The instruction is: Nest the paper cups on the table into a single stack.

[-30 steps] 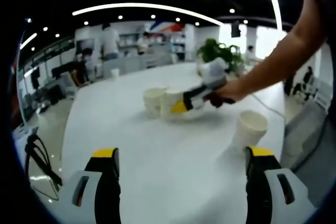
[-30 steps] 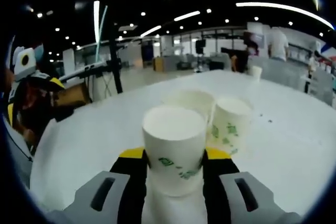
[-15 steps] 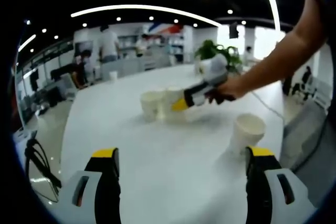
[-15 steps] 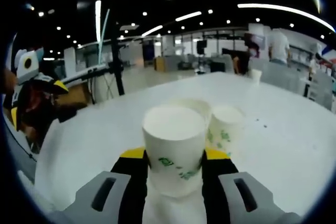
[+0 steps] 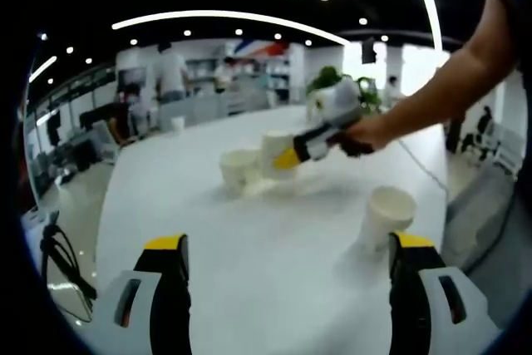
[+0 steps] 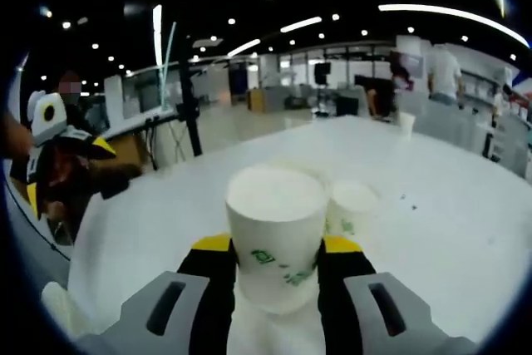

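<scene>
In the right gripper view my right gripper is shut on a white paper cup with green print, held upright above the white table. Just behind and to the right, a second cup stands on the table. In the left gripper view the right gripper carries that cup in the air beside a standing cup. Another cup stands close to my left gripper's right jaw. My left gripper is open with nothing between its jaws.
A person's bare arm reaches in from the right. A small cup stands at the table's far edge, and a potted plant sits at the back. People and desks lie beyond. The table's edge drops off at left, where cables hang.
My right gripper has risen with its cup, so the standing cups sit lower and farther in its view. The left gripper has held still.
</scene>
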{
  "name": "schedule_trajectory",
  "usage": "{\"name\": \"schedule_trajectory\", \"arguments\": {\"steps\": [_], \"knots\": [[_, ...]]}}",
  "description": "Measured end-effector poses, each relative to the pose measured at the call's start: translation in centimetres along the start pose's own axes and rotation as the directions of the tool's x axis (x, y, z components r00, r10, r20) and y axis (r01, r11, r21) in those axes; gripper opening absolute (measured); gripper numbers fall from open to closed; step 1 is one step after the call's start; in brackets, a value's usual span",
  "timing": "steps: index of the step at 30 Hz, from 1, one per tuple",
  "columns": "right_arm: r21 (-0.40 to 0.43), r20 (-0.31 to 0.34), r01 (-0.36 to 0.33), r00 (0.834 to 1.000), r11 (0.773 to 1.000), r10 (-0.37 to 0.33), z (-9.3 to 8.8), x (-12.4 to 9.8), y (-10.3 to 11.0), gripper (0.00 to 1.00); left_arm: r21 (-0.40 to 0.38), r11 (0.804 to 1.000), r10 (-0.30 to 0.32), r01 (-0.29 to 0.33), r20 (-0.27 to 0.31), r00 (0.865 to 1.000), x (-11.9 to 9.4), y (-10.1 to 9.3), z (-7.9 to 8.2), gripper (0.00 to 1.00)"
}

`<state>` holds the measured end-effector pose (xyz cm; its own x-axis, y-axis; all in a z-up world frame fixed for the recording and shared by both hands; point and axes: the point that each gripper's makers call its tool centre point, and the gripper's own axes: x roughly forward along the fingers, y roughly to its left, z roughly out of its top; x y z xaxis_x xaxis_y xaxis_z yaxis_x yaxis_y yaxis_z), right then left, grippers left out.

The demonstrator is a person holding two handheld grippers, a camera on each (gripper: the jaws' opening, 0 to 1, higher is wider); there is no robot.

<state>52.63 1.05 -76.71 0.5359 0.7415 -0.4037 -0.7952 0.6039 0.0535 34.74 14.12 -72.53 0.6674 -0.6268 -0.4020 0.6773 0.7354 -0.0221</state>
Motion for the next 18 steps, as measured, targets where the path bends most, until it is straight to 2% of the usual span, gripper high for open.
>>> {"name": "schedule_trajectory", "arguments": {"steps": [9, 18], "knots": [[-0.018, 0.005, 0.002, 1.000, 1.000, -0.002, 2.1, -1.2, -0.6, 0.35, -0.009, 1.000, 0.003, -0.003, 0.020, 1.000, 0.2, 0.0, 0.8, 0.98], [-0.021, 0.000, -0.002, 1.000, 1.000, 0.002, 3.6, -1.8, -1.0, 0.34, 0.004, 1.000, -0.006, 0.006, 0.014, 1.000, 0.3, -0.3, 1.1, 0.98]]}}
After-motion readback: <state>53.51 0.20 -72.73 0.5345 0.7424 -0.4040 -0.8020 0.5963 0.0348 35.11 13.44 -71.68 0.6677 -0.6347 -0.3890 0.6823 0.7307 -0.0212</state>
